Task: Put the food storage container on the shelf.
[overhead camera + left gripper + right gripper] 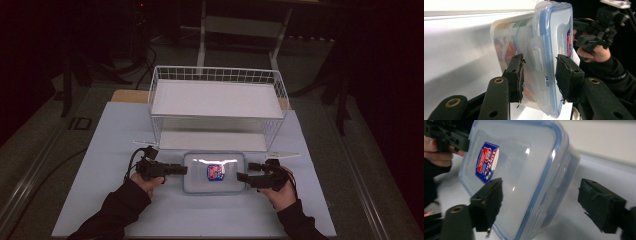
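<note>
Clear plastic food container on white table; left gripper clamped on lid latch; right gripper jaws apart, straddling opposite end.

The setting looks like a lab or test room arranged for recorded handling trials, not a home. A pale board serves as the work surface, laid over a table that stands on grey carpet. A white wire rack with two plain shelves sits on the board. Cables trail over the floor behind, and a pale metal frame, possibly a desk's legs, stands in the dark, unlit background
</note>
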`<state>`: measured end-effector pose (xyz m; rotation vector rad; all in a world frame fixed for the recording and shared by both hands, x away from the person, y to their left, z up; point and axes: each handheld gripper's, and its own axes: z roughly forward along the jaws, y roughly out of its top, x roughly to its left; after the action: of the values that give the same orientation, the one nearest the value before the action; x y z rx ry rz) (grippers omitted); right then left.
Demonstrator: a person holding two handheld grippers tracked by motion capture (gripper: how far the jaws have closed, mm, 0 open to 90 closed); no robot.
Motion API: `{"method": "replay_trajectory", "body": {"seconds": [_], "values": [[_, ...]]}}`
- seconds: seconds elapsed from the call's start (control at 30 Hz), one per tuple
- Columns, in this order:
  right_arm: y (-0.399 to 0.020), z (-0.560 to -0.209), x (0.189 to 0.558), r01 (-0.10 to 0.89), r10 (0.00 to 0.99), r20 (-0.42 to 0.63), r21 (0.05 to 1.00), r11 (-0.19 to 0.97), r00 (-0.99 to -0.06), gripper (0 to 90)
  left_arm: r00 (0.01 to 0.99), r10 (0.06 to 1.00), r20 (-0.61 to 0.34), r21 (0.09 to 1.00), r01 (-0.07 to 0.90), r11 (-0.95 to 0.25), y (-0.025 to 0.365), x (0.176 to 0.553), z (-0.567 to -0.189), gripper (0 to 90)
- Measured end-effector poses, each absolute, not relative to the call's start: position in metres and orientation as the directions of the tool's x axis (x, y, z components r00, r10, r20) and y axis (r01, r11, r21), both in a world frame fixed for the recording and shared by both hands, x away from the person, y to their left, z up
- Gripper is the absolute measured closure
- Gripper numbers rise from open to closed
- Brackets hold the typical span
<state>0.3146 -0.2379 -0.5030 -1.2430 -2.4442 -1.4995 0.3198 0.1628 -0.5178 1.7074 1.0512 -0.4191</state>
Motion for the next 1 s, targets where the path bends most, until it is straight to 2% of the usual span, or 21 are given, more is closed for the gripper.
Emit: {"method": "replay_trajectory", "body": {"seconds": [0.27, 0.33, 0.47, 0.83, 1.0], "values": [[-0.241, -0.508, 0.318, 0.677, 0.571, 0.474, 0.705, 0.21, -0.67, 31.4, 0.582, 0.433, -0.688, 0.61, 0.788, -0.089, 0.163, 0.315, -0.517, 59.3], [-0.241, -0.508, 0.318, 0.675, 0.556, 0.479, 0.704, 0.218, -0.679, 37.4, 0.58, 0.434, -0.689, 0.607, 0.789, -0.091, 0.164, 0.314, -0.517, 59.3], [-0.239, -0.504, 0.315, 0.663, 0.558, 0.454, 0.705, 0.251, -0.694, 38.6, 0.598, 0.439, -0.671, 0.624, 0.775, -0.102, 0.163, 0.311, -0.516, 59.3], [-0.248, -0.502, 0.311, 0.696, 0.535, 0.514, 0.685, 0.213, -0.67, 48.5, 0.617, 0.474, -0.628, 0.655, 0.748, -0.106, 0.16, 0.303, -0.51, 58.5], [-0.248, -0.498, 0.311, 0.69, 0.531, 0.508, 0.69, 0.22, -0.678, 49.2, 0.634, 0.486, -0.602, 0.683, 0.724, -0.099, 0.159, 0.302, -0.503, 58.6]]}}
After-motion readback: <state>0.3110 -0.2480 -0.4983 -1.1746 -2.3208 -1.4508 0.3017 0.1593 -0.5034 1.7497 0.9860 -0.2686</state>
